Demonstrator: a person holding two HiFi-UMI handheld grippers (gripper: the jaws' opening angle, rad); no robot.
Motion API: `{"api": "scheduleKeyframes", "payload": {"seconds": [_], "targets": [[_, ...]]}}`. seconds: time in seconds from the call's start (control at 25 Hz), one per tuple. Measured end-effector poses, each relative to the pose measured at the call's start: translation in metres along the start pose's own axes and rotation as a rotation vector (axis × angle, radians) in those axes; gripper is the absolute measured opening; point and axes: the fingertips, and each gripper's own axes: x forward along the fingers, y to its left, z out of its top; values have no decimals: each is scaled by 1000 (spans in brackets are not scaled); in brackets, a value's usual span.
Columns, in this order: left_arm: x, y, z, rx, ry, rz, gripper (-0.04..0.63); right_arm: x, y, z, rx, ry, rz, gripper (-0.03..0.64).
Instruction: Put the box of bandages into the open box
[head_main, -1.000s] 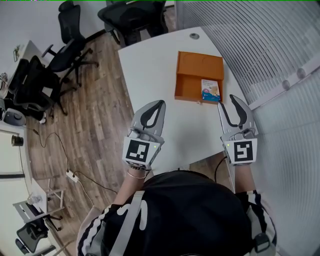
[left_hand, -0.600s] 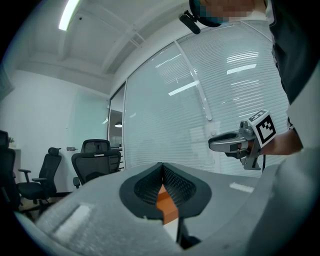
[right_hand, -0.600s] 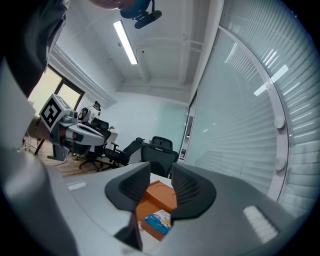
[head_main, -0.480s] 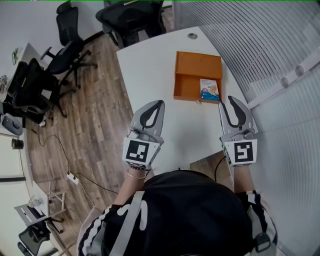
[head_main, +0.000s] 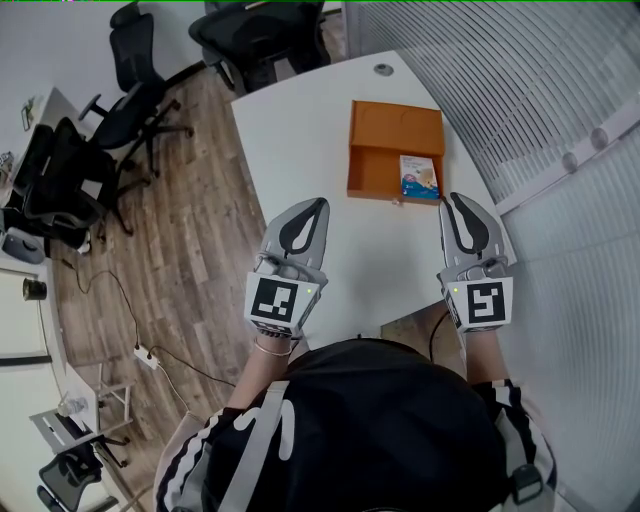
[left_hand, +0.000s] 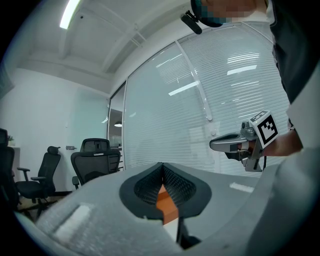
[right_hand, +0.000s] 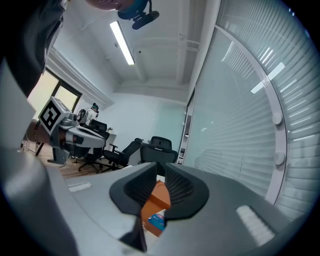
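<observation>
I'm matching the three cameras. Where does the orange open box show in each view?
Head view: orange open box upper centre, on the white table.
Left gripper view: low centre, an orange sliver beyond the shut jaws.
Right gripper view: low centre, beyond the closing jaws, nothing between them.
Shared landmark: the white-slatted glass wall.

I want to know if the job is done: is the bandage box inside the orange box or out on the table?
Inside: the bandage box lies in the orange box, at its right end.
</observation>
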Motion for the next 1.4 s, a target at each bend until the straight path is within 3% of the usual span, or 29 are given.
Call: {"api": "scheduleKeyframes", "payload": {"seconds": [0.56,1.4], "targets": [[0,-3,-3,-2,2,-6,0,-3,-2,-2,26,-3,-12,-2],[-7,-3,0,-23,-15,-2,0,-13,6,4,79,-33,-24,-2]]}}
